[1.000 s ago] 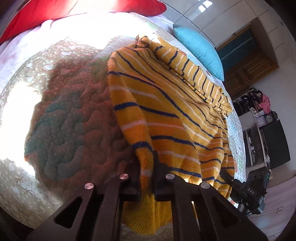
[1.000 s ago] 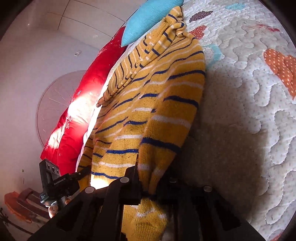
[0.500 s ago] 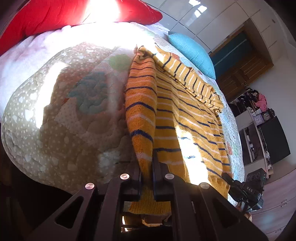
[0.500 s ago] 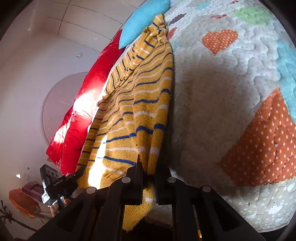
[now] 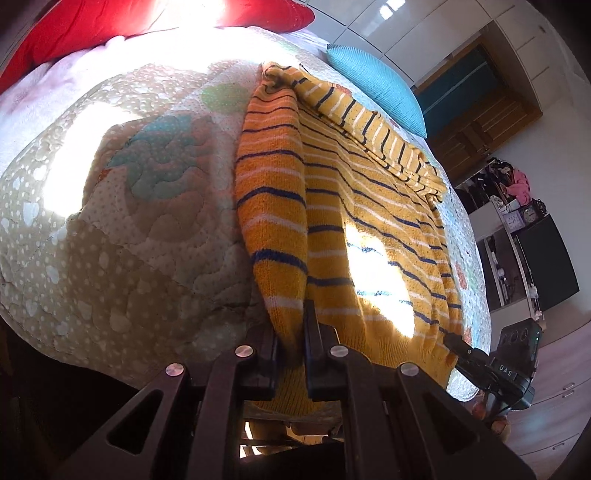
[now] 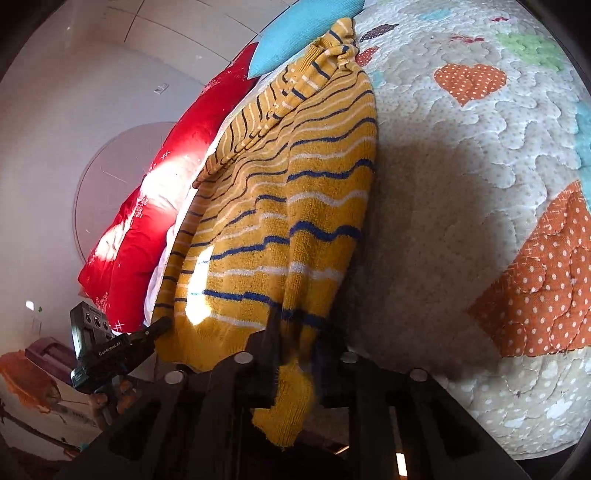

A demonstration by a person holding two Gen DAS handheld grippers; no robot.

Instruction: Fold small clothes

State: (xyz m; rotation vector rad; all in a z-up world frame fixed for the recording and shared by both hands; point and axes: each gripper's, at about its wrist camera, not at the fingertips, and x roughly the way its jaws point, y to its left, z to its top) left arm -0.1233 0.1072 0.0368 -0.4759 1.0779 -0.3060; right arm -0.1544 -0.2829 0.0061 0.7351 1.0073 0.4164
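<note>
- On the bed, a yellow knitted sweater (image 5: 369, 206) with navy and white stripes lay spread over the patterned quilt (image 5: 122, 229), its hem hanging just past the near edge of the bed.
- Its far end was bunched, with a striped sleeve (image 5: 373, 129) folded across the body toward the right in the left wrist view.
- The left side edge of the sweater was doubled over into a thick fold that ran from the far end down to the left gripper (image 5: 290, 343).
- The left gripper's jaws were clamped together on that fold at the hem, knit pinched between them and a flap hanging below.
- The right gripper (image 6: 295, 343) had its jaws clamped on the opposite hem corner, a yellow flap (image 6: 288, 406) drooping beneath them.
- Each gripper showed in the other's view at the hem: the right one (image 5: 491, 369) at lower right, the left one (image 6: 110, 350) at lower left.
- Patches of sunlight fell on the sweater's near half and on the quilt at left.
- A turquoise pillow (image 5: 376, 85) lay just beyond the sweater's far end, and a red pillow (image 5: 147, 22) lay along the far left of the bed.
- Past the bed at right stood wooden cabinets (image 5: 476, 122) and a dark screen (image 5: 546, 262) beside a cluttered shelf.
</note>
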